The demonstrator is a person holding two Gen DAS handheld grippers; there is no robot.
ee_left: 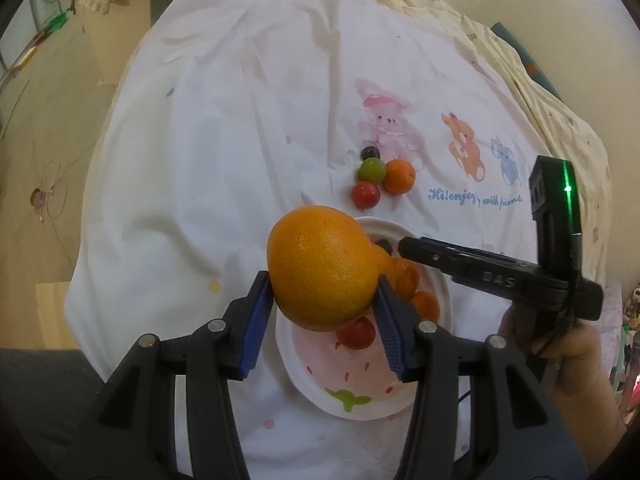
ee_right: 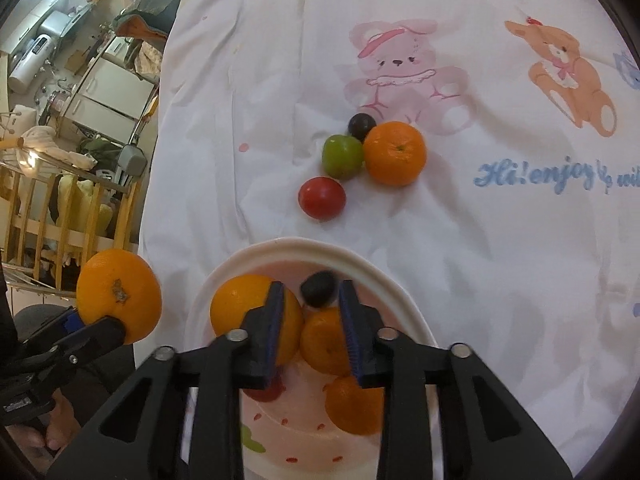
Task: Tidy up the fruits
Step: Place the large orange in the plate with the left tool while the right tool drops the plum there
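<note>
My left gripper [ee_left: 323, 280] is shut on a large orange [ee_left: 320, 264], held above the near-left rim of a white plate [ee_left: 400, 408] with a strawberry print. In the right wrist view my right gripper [ee_right: 311, 292] hangs open over that plate [ee_right: 300, 245]. A dark grape [ee_right: 319, 289] lies loose between its tips, blurred. Under the fingers the plate holds three oranges [ee_right: 244, 312] and a red tomato [ee_right: 266, 394]. The held orange [ee_right: 118, 296] shows at the left, outside the rim.
Beyond the plate, four loose fruits cluster on the white printed cloth [ee_right: 480, 240]: a dark grape [ee_right: 361, 125], a green fruit [ee_right: 342, 156], a mandarin [ee_right: 395, 153] and a red tomato [ee_right: 322, 198]. The cloth's left edge drops off to furniture.
</note>
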